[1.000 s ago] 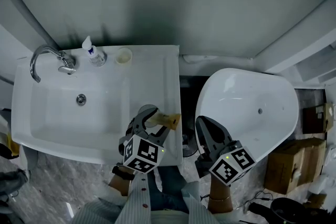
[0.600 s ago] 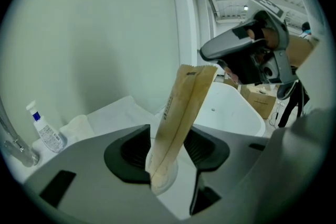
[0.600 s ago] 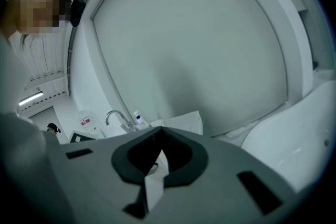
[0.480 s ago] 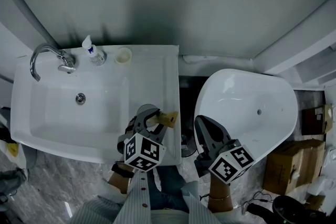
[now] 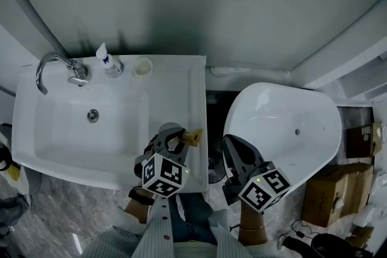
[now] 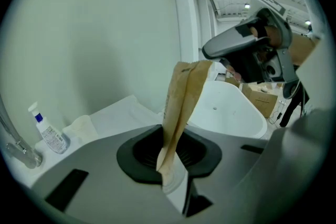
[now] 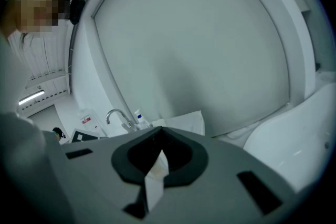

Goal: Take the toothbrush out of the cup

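Dim cool light, soft shadows, dark vignetted fisheye edges, foreground slightly blurred

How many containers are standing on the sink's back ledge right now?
2. A small bottle with a white nozzle stands just right of the tap, and a pale cup stands right of the bottle. Nothing appears hidden behind them.

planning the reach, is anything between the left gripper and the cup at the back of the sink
Nothing visible on the sink top between the left gripper and the cup, but its jaws have just been closing on a brown paper packet.
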Demonstrator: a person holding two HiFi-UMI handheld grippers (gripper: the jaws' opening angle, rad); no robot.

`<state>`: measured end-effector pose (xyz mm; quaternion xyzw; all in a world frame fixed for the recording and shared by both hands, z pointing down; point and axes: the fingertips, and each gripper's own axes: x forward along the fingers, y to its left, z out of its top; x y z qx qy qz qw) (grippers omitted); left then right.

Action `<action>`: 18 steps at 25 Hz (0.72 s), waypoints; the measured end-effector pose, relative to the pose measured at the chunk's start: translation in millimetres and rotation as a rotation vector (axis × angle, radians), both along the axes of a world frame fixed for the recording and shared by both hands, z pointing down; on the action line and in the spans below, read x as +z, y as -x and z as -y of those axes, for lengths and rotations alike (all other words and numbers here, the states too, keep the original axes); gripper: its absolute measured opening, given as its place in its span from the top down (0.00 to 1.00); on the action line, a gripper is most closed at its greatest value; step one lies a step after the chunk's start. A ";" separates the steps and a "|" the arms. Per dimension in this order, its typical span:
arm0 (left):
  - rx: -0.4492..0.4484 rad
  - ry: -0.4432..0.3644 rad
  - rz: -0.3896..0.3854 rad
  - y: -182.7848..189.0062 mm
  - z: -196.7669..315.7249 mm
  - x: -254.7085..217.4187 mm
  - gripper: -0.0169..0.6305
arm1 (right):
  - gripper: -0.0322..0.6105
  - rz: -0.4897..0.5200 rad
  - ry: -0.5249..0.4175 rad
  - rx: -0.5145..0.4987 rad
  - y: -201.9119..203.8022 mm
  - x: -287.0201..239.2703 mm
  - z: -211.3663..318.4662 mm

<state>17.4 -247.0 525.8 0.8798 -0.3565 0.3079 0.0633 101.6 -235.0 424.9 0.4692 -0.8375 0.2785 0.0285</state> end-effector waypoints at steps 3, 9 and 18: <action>-0.006 -0.001 -0.009 1.9 1.5 -1.4 0.88 | 0.93 0.000 0.002 -0.008 3.8 0.1 1.2; -0.030 -0.016 -0.046 9.0 3.4 -10.3 0.90 | 0.93 -0.004 0.002 -0.038 15.3 -0.5 -0.1; -0.054 -0.040 -0.096 17.6 5.4 -29.4 0.91 | 0.93 -0.005 -0.011 -0.080 32.5 -4.5 3.7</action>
